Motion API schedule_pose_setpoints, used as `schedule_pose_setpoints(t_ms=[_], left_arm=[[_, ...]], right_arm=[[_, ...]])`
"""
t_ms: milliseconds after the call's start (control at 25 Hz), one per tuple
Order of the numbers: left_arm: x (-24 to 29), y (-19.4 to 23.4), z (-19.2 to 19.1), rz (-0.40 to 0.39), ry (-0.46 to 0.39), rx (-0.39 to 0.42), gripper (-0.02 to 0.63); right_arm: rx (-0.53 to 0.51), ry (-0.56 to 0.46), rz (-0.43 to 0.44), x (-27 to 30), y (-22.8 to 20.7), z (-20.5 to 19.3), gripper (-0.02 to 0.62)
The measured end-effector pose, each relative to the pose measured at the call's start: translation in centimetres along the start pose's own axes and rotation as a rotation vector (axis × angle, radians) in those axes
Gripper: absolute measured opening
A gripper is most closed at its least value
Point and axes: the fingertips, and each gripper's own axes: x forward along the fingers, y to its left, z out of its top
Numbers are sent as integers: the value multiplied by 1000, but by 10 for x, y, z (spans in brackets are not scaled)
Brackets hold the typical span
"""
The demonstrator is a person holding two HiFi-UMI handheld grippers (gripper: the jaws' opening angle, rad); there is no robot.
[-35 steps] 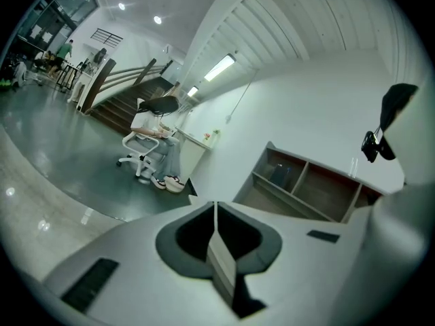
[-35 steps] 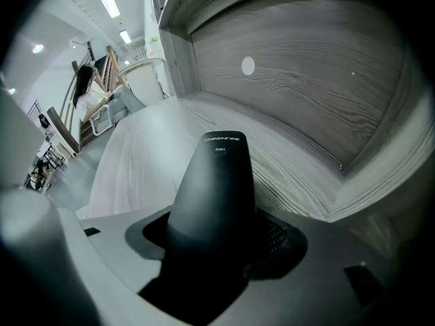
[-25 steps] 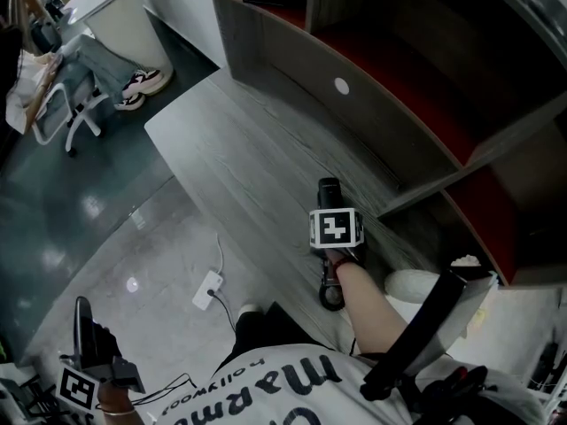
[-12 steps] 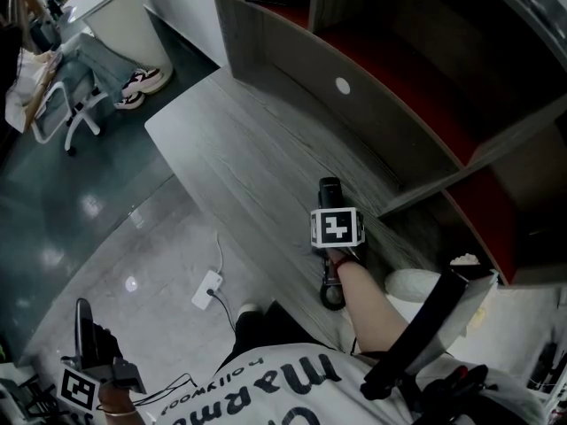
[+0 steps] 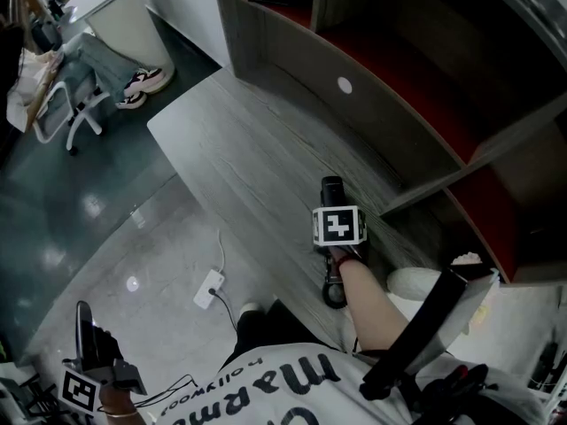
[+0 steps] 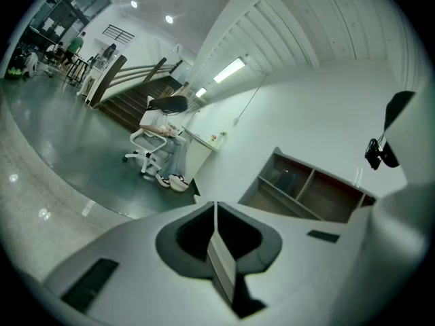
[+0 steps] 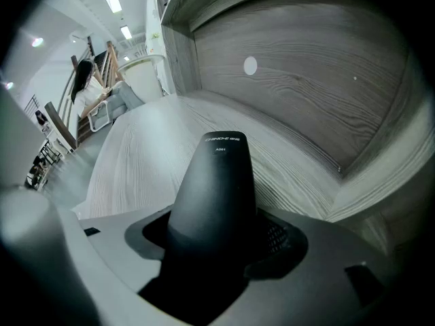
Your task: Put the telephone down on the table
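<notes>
Telephone [image 7: 217,182]: a black handset clamped between the jaws of our right gripper [image 5: 331,209], narrow end pointing down at the table. We cannot tell whether it touches the wood.
Left gripper [image 5: 84,321]: we hold it low at the lower left, over the floor and well apart from the table. Its jaws meet flat with nothing between them.
Chair [image 5: 75,113]: white, at the far left, with a seated person's shoes [image 5: 142,85] just beside it.
Power strip [image 5: 209,288]: on the pale floor near the table's front edge, with a cable running from it.
Table [image 5: 230,140]: grey wood grain. Bare wood shows from its left corner to the telephone, and the front edge runs just beside the handset's lower end.
Right arm [image 5: 368,304]: our bare forearm reaches up-left, with the gripper tilted steeply down.
Shelf unit [image 5: 292,51]: its back panel rises along the table's far side and bears a white round cap [image 5: 345,85]. Red boards [image 5: 399,78] line the compartments, which are too dark for us to see inside.
</notes>
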Motion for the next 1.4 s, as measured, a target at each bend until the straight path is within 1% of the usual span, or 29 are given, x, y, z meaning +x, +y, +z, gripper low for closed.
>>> schedule_pose_setpoints(t_ms=[240,360,560,760,920,1000,1280,1400], left_arm=[[-4,6,-1,9,-10,-21,21],[-5,9,-2,8,-9,-16,21],[-8,13,-6,21,-10,-36,21],[-5,12,-7,12,-8,-33,21],[-2,11,-11,6,-12,-64,21],[-1,12,-13,8,-10,-74,21],[0,19,-15,14,-2,-84,21],[1,19,-16,13,-2,-90,21]], right_arm=[[-14,-8,-20,-1,-4,2,304],[-18,-10,-19,-1,-3,2,304],[-20,-7,-15,-2,-2,2,304],[-25,-8,-16,-1,-2,2,304],[-26,-10,-15,-1,0,2,305],[-18,8,-4,-1,3,-2,308],[-25,-9,-18,-2,-1,3,319],[-35,-6,-9,-2,0,2,324]])
